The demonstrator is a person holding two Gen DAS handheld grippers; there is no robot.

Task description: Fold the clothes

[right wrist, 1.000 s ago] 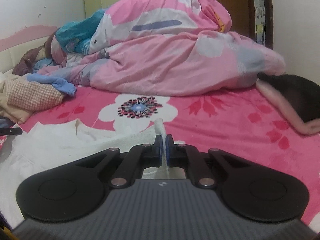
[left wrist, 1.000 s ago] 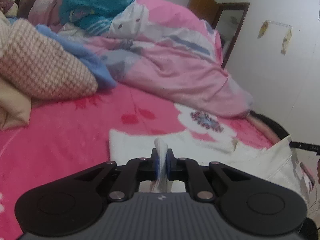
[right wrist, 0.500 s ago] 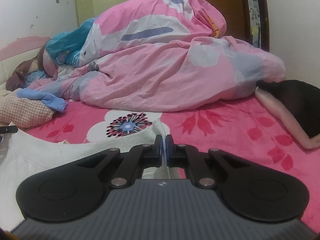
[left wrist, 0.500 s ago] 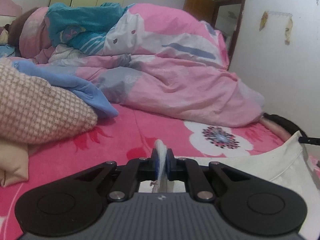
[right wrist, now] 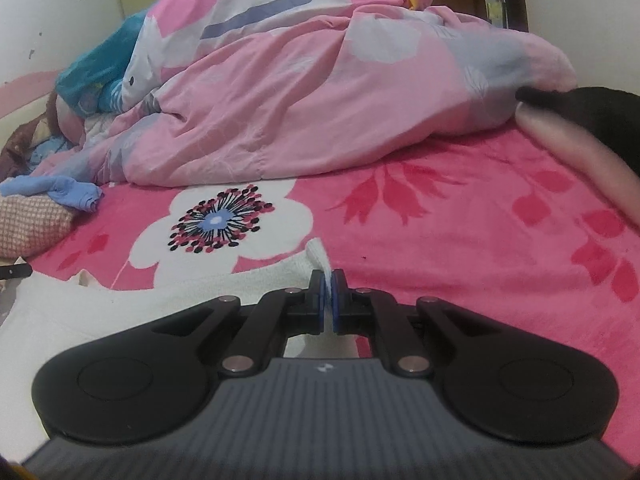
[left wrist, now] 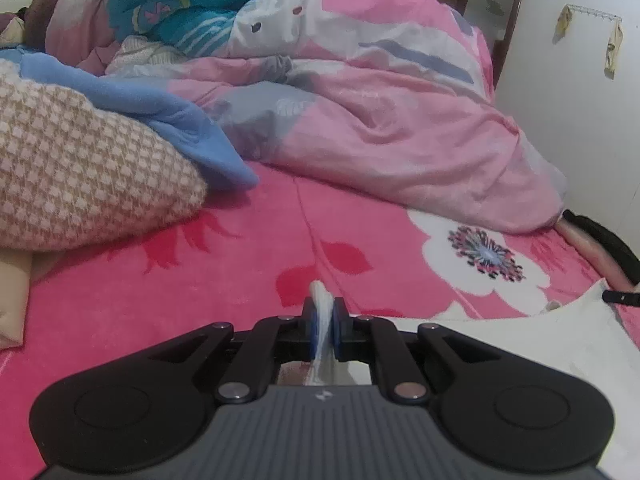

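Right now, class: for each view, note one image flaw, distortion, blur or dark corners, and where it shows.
Left wrist view: fisheye bends the door frame; corners vignette black. Right wrist view: the dark garment at the right edge looks soft; the white garment stays fairly crisp near the right gripper.

Bed [left wrist: 120, 304]: pink plush cover, red leaves, white flower [right wrist: 224, 224]. On it: heaped pink duvet [right wrist: 320, 112] at far side; checked cushion [left wrist: 80, 176] with blue cloth [left wrist: 168, 120] over it; white garment [right wrist: 140, 308] spread at near edge; black cloth [right wrist: 600, 116] at right edge.
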